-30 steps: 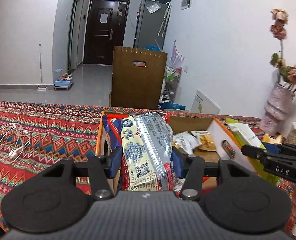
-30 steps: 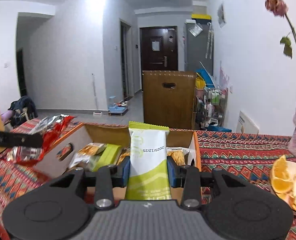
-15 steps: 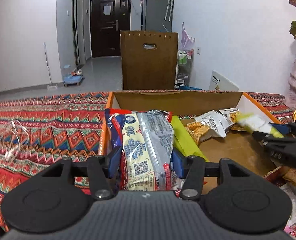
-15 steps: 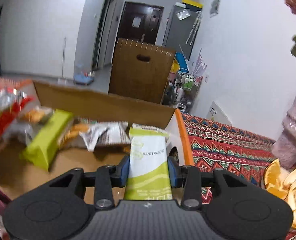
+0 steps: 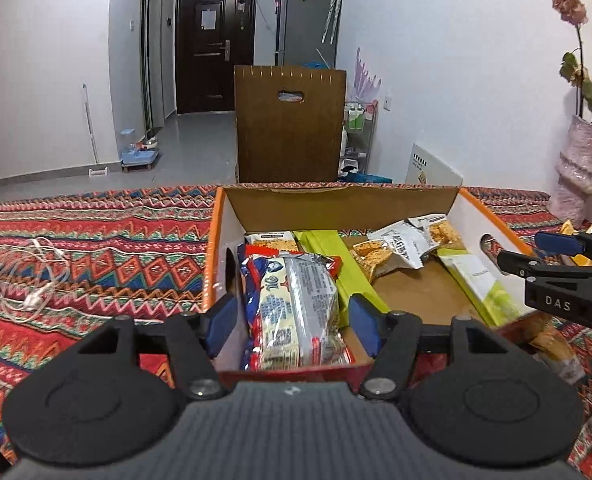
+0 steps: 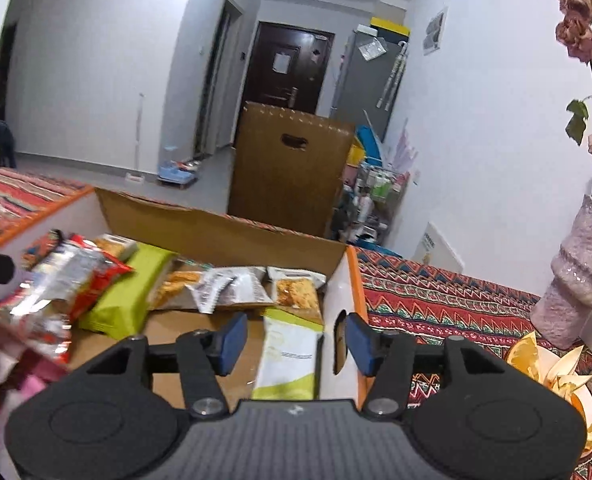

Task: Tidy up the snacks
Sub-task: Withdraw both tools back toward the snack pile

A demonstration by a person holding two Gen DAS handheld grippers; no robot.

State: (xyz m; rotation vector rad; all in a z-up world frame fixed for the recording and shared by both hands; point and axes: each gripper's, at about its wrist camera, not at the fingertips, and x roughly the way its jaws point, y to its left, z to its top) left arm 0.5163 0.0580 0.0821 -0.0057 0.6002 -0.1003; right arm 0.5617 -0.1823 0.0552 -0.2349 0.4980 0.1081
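Observation:
An open cardboard box (image 5: pixel 336 200) with orange edges sits on the patterned tablecloth. My left gripper (image 5: pixel 292 316) is open, its pads apart on either side of a red, blue and silver snack packet (image 5: pixel 296 312) that lies in the box's near left corner. My right gripper (image 6: pixel 294 338) is open above the box's right side; a white and green packet (image 6: pixel 290 360) lies loose against the right wall (image 6: pixel 338 300). Other packets (image 5: pixel 400 248) lie at the back. The right gripper also shows in the left wrist view (image 5: pixel 556 260).
A coiled white cable (image 5: pixel 28 280) lies on the cloth at left. A pink vase with dried flowers (image 6: pixel 580 272) and a plate of orange slices (image 6: pixel 536 364) stand right of the box. A tall brown carton (image 5: pixel 290 124) stands beyond the table.
Both grippers lowered into the box and opened. The red and silver packet and the white and green packet were let go and now lie in the box.

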